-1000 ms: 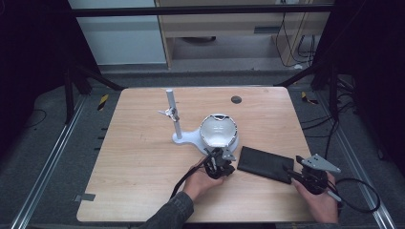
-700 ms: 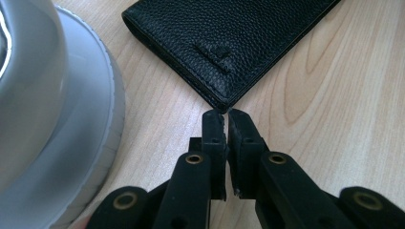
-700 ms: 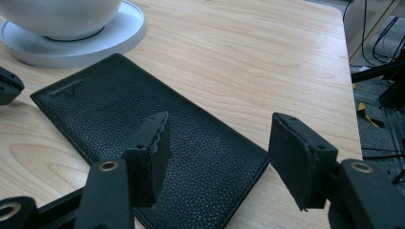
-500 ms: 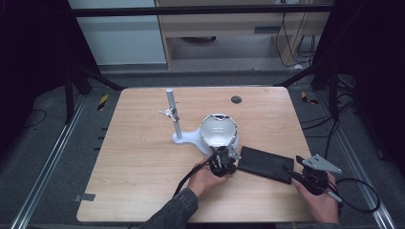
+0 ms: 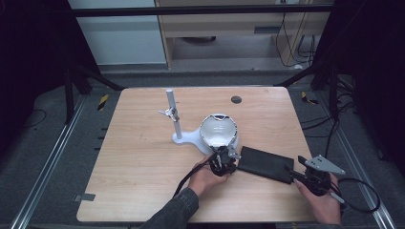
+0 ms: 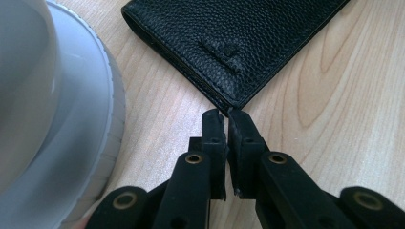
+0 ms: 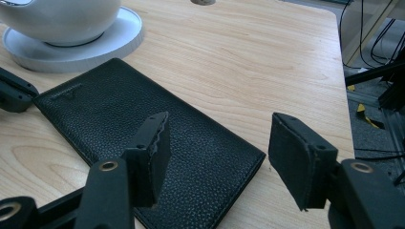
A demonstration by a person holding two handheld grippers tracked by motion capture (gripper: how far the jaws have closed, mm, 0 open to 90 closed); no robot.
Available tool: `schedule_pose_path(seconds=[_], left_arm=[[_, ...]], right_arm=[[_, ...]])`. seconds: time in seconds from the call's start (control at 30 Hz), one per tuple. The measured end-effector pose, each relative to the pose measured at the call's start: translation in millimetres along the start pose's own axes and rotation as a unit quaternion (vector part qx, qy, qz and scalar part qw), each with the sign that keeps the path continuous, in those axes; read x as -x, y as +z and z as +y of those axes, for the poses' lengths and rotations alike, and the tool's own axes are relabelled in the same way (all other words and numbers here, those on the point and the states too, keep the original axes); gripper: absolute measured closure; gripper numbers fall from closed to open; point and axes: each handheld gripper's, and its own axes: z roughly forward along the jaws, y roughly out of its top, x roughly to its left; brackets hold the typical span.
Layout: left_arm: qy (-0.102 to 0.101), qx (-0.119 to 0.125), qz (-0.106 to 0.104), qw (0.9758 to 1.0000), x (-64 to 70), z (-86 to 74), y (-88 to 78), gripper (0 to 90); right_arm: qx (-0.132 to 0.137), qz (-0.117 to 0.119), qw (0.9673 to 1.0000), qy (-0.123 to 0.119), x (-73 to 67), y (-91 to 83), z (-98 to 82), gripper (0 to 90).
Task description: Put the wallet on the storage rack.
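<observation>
We are working on the black wallet (image 5: pixel 265 163), which lies flat on the wooden counter (image 5: pixel 143 157) in the lower right of the high view, just beside the round base of the white bowl-shaped lamp (image 5: pixel 218 131). Our left gripper (image 6: pixel 226 116) sits at the wallet's near corner, in the centre of the left gripper view. Its jaws are together, tips meeting right at the leather edge, and we cannot tell whether they pinch the cover or merely touch it. Our right gripper (image 7: pixel 217 143) hangs over the wallet's other end, jaws apart, with the wallet's corner showing between them in the lower middle of its own view and nothing gripped.

The step in hand, as we judge it, is to get hold of the wallet, most likely to lift or open it. To do it well, we should keep the left tips low and level with the counter, so that they catch the thin edge and do not skid off the grained leather. The right jaws should come down square over the far end, one pad on each side of the edge, before they close. We should also keep the left hand's cable and knuckles off the lamp base, which is very near.
</observation>
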Motion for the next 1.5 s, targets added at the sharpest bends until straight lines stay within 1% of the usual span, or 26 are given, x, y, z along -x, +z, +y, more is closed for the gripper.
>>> schedule_pose_path(seconds=[0.13, 0.17, 0.23, 0.27, 0.3, 0.33, 0.43, 0.5, 0.57, 0.67, 0.7, 0.73, 0.77, 0.8, 0.97, 1.03, 1.07, 1.2, 1.3, 1.33, 1.4, 1.5], left_arm=[[0.000, 0.003, 0.001, 1.0000, 0.2, -0.1, -0.2, 85.5], [-0.001, 0.009, 0.001, 1.0000, -0.3, 0.0, -0.8, 85.4], [-0.003, 0.013, 0.002, 0.9999, -0.2, 0.5, -2.1, 85.4], [-0.003, 0.018, -0.001, 0.9998, -0.1, 0.8, -2.7, 85.5], [-0.006, 0.023, -0.007, 0.9997, 0.1, 1.2, -3.0, 85.5], [-0.011, 0.028, -0.012, 0.9995, 0.4, 1.4, -3.1, 85.4], [-0.006, 0.034, -0.007, 0.9994, 2.0, 3.2, -3.3, 84.8], [-0.009, 0.041, -0.008, 0.9991, 1.6, 3.9, -3.8, 84.8], [-0.015, 0.048, -0.012, 0.9987, 0.5, 4.7, -4.3, 84.8], [-0.020, 0.055, -0.014, 0.9982, -1.0, 6.6, -4.3, 84.7], [-0.021, 0.060, -0.013, 0.9979, -1.0, 7.6, -4.1, 84.7], [-0.020, 0.058, -0.013, 0.9980, -1.3, 8.4, -4.7, 84.7], [-0.021, 0.061, -0.013, 0.9978, -2.2, 9.4, -5.3, 84.6], [-0.023, 0.062, -0.012, 0.9977, -2.4, 9.9, -5.7, 84.5], [-0.025, 0.068, -0.011, 0.9973, -3.7, 12.7, -8.1, 84.3], [-0.027, 0.071, -0.011, 0.9970, -4.3, 13.7, -7.9, 84.3], [-0.028, 0.071, -0.010, 0.9970, -4.8, 14.7, -8.1, 84.2], [-0.031, 0.077, -0.008, 0.9965, -4.8, 19.0, -9.5, 83.9], [-0.032, 0.079, -0.008, 0.9964, -5.5, 22.3, -10.5, 83.6], [-0.033, 0.079, -0.009, 0.9963, -5.8, 22.8, -10.7, 83.6], [-0.033, 0.078, -0.008, 0.9964, -6.7, 23.7, -11.0, 83.6], [-0.033, 0.080, -0.008, 0.9962, -7.0, 25.3, -11.4, 83.6]], right_arm=[[-0.001, 0.000, 1.0000, 0.000, 0.8, -0.6, -0.5, 40.0], [-0.001, 0.000, 1.0000, 0.000, 0.8, -0.6, -0.6, 40.0], [-0.002, 0.003, 1.0000, -0.002, -0.4, -0.5, -0.7, 39.8], [-0.003, 0.006, 1.0000, -0.002, -1.7, -0.6, -0.6, 39.4], [-0.003, 0.009, 0.9999, -0.006, -2.8, -0.2, -0.7, 39.1], [-0.006, 0.014, 0.9999, -0.007, -4.8, 0.3, -0.7, 38.1], [-0.016, 0.033, 0.9990, -0.023, -11.3, 3.7, -1.7, 34.5], [-0.026, 0.050, 0.9978, -0.034, -18.8, 6.7, -1.4, 29.9], [-0.040, 0.065, 0.9957, -0.052, -26.8, 10.9, 0.0, 24.3], [-0.062, 0.076, 0.9919, -0.081, -37.3, 16.3, 3.6, 19.6], [-0.067, 0.078, 0.9903, -0.094, -41.1, 18.6, 5.2, 19.0], [-0.075, 0.078, 0.9877, -0.113, -44.8, 21.0, 7.1, 18.4], [-0.080, 0.077, 0.9863, -0.123, -46.5, 22.4, 8.5, 18.1], [-0.091, 0.075, 0.9842, -0.132, -49.1, 24.9, 11.1, 17.6], [-0.107, 0.069, 0.9797, -0.155, -51.4, 29.7, 18.0, 20.0], [-0.111, 0.066, 0.9787, -0.159, -51.4, 30.4, 19.7, 21.7], [-0.114, 0.066, 0.9777, -0.163, -50.9, 30.7, 20.7, 22.8], [-0.124, 0.065, 0.9758, -0.168, -49.4, 33.3, 21.4, 26.8], [-0.127, 0.065, 0.9746, -0.172, -50.0, 35.9, 21.9, 28.7], [-0.131, 0.064, 0.9736, -0.176, -50.7, 37.1, 22.7, 29.1], [-0.133, 0.063, 0.9730, -0.178, -51.1, 38.8, 24.6, 30.0], [-0.139, 0.060, 0.9706, -0.187, -52.0, 42.1, 28.7, 30.8]])
